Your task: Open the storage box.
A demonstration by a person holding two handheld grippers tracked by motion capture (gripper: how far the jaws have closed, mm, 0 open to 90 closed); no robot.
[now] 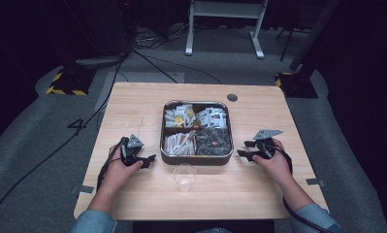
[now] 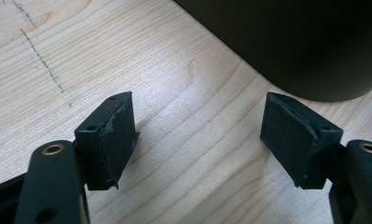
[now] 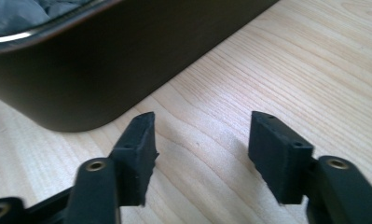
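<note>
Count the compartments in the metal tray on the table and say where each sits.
4, in the tray: far left, mixed packets; far right, white sachets; near left, pale sticks; near right, dark packets.

A metal tray split into four compartments sat at the middle of a wooden table, packed with white sachets, paper sticks and dark packets. A clear plastic cup stood upright just in front of the tray. Beyond the table, cables ran across the grey floor toward a white desk frame.
</note>
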